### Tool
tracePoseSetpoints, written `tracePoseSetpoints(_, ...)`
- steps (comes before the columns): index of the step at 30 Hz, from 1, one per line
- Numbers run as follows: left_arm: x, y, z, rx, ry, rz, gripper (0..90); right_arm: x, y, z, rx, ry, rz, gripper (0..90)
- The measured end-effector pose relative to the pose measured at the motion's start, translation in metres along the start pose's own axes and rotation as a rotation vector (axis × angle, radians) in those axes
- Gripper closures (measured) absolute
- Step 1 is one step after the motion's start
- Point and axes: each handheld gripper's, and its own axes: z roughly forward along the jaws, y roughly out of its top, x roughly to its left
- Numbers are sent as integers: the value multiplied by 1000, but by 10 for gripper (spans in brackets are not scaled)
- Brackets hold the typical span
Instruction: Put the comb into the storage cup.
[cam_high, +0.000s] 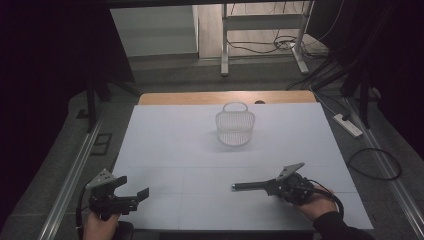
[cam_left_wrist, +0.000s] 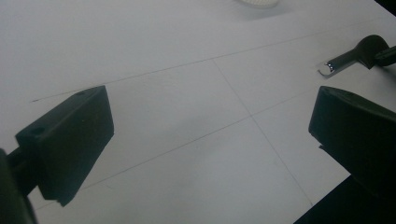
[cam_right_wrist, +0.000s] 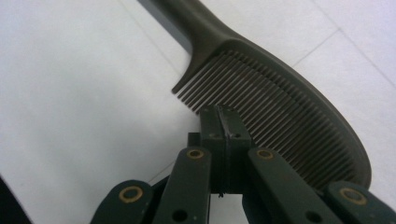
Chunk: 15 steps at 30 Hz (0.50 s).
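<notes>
A dark comb (cam_high: 249, 186) lies low over the white table (cam_high: 170, 145) at the front right, its long handle pointing left. My right gripper (cam_high: 272, 186) is shut on the comb (cam_right_wrist: 280, 107), the jaws pinching its teeth near the middle. At the front left corner my left gripper (cam_high: 134, 187) is open, with nothing between its fingers. In the left gripper view the left gripper (cam_left_wrist: 210, 135) frames bare table, and the comb's handle (cam_left_wrist: 348, 58) with a shiny hooked tip shows at the upper right. A white mesh basket (cam_high: 235, 127) with a handle stands at the table's middle back.
A wooden table edge (cam_high: 225, 97) runs behind the white surface. On the floor to the right lie a power strip (cam_high: 347, 125) and a looped cable (cam_high: 375, 165). Metal stand legs (cam_high: 225, 50) rise farther back. The basket's rim (cam_left_wrist: 259, 2) shows in the left gripper view.
</notes>
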Motion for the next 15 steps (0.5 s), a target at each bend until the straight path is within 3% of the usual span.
tracePoseSetpoints(15,1,0,0,-4,-3,-5,5,-25,-13,-7,14,-62,78,899)
